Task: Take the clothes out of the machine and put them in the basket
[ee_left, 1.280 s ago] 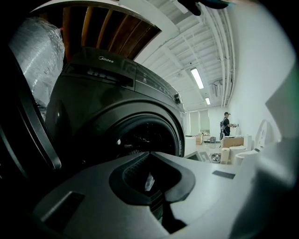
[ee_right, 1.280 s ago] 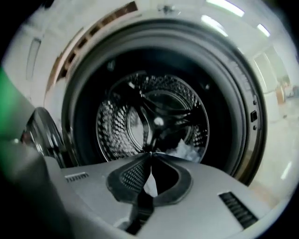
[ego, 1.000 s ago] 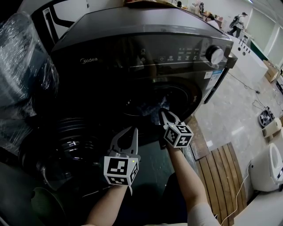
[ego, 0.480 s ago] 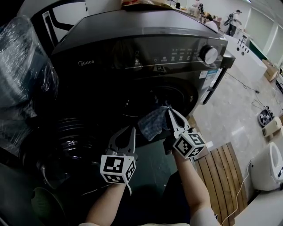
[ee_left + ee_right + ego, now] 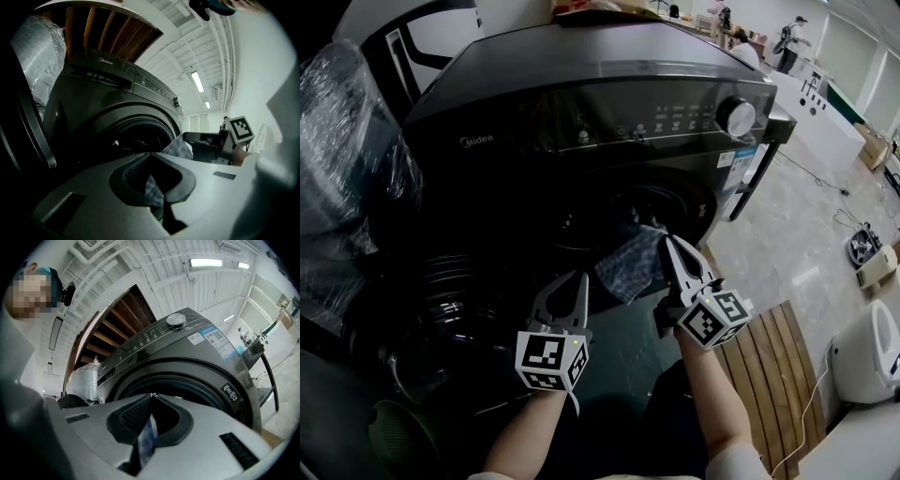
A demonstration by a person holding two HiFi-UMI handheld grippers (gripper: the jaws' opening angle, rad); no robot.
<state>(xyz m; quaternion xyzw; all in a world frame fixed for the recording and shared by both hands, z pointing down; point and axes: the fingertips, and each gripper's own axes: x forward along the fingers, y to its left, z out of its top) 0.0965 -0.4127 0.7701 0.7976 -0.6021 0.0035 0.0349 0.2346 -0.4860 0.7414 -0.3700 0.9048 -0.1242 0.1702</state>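
Cloth, blue-checked: pinched at one edge in the right claw, whose jaws are closed tight on it. The remainder hangs down and to the left of that claw, just in front of the drum opening of the washing machine, which stands directly ahead of the claw. Left claw: jaws together, nothing gripped, positioned just left of the hanging cloth. Open door: further left of the left claw, low down.
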